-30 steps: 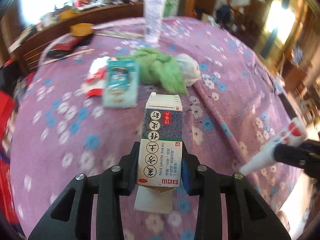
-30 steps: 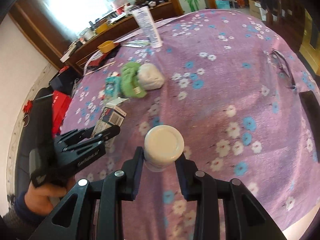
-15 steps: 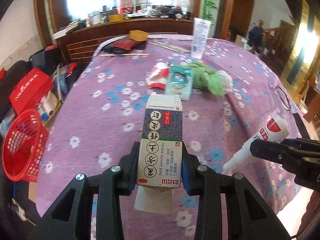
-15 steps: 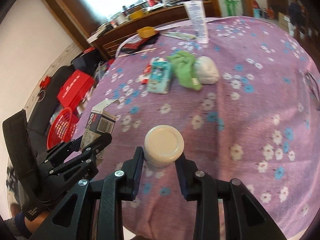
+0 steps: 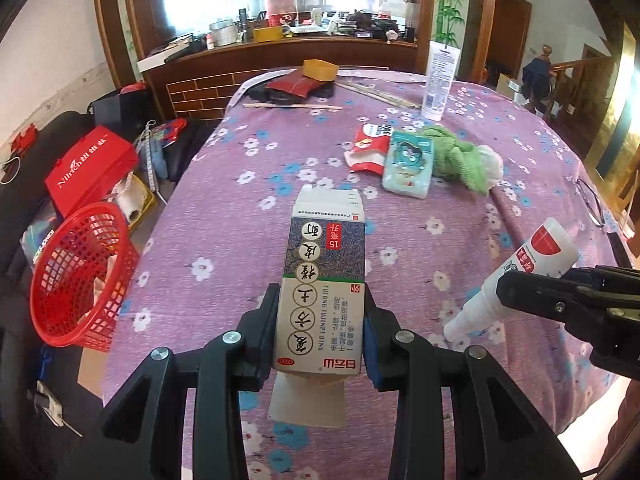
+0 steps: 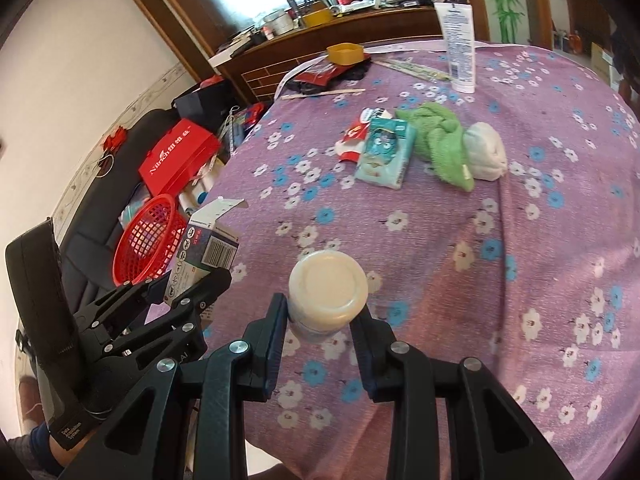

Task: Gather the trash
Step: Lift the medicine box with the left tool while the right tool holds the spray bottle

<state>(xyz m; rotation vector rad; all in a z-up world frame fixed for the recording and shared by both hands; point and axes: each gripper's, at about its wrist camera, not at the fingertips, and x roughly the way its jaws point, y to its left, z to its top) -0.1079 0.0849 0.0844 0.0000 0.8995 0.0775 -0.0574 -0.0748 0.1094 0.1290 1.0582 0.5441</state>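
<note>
1. The left gripper [image 5: 322,328] has its jaws pinched tight on a medicine carton [image 5: 323,280], printed with Chinese characters. The box runs forward out of the jaws, its opened flap end farthest from them, and it hangs above the purple flowered tablecloth [image 5: 224,240].
2. The right gripper [image 6: 322,322] is closed on a small white bottle [image 6: 328,292]. From its own camera the round base faces the lens between the two pads. From the left camera the same bottle [image 5: 516,276] shows a red label, and its nozzle points down toward the cloth.
3. Left of the left jaws and lower, off the table's edge, sits a red plastic basket [image 5: 80,276] with some scraps inside. A red box [image 5: 92,168] lies beyond it.
4. Ahead of both jaws and a little to the right, on the cloth, lie a teal tissue pack [image 5: 408,166] and a red-and-white wrapper [image 5: 368,148] touching its left side. A green cloth [image 5: 452,156] lies on its right.
5. A white bundle [image 6: 486,156] lies against the far side of that green cloth.
6. Farther ahead, near the table's far edge, a white tube [image 5: 440,76] stands upright. A yellow dish [image 5: 320,70] is to its left.
</note>
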